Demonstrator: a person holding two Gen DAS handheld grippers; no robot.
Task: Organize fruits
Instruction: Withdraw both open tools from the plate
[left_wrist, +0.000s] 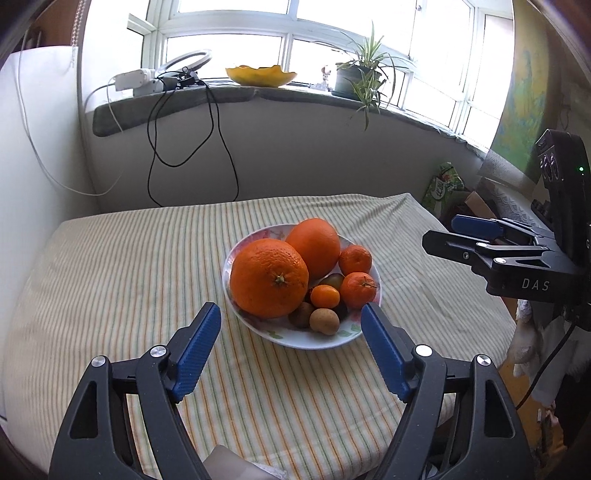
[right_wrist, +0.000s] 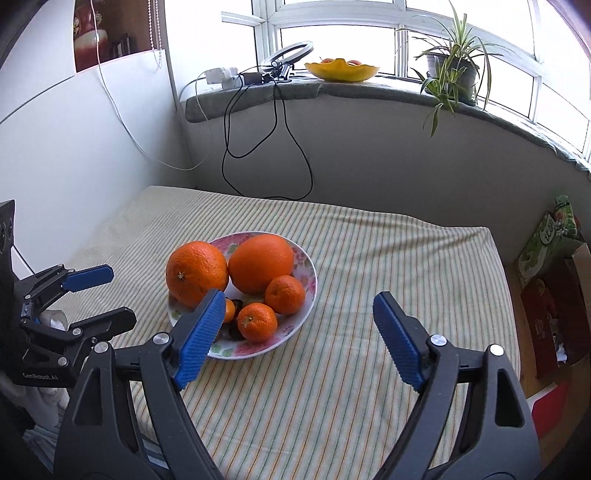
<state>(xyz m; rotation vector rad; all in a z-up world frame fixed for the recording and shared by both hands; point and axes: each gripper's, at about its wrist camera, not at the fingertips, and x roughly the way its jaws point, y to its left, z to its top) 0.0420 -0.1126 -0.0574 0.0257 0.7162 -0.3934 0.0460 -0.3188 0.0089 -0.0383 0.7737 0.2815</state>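
A: Starting at the left, what is there?

B: The left claw (left_wrist: 291, 314) hangs low over the striped cloth (left_wrist: 110, 280) that covers the surface, with its blue pads spread wide and nothing between them. Just ahead of it sits the floral plate (left_wrist: 317, 341), near the middle of the cloth.

A: And what does the plate hold?

B: All the fruit. On its left side is a big orange (left_wrist: 269, 277) with its stem end facing the camera. Behind it and to the right, touching it, lies a second large orange (left_wrist: 314, 246), smoother and more oval. Right of those are two mandarins, the far mandarin (left_wrist: 355, 259) and the near mandarin (left_wrist: 358, 290), close together at the plate's right edge. In front, a tiny orange fruit (left_wrist: 325, 296) sits among small brown fruits (left_wrist: 324, 320) and a dark greenish one (left_wrist: 333, 281); I cannot tell what kind these are.

A: And the right side?

B: The right claw (right_wrist: 299, 314) hovers over bare cloth just right of the plate, equally wide open and holding nothing. Its left pad overlaps the plate's near edge in the right wrist view.

A: Any other containers?

B: A yellow wavy bowl (right_wrist: 341, 71) stands on the windowsill (right_wrist: 369, 92) with reddish fruit barely visible inside, and a potted plant (right_wrist: 450, 66) stands further right.
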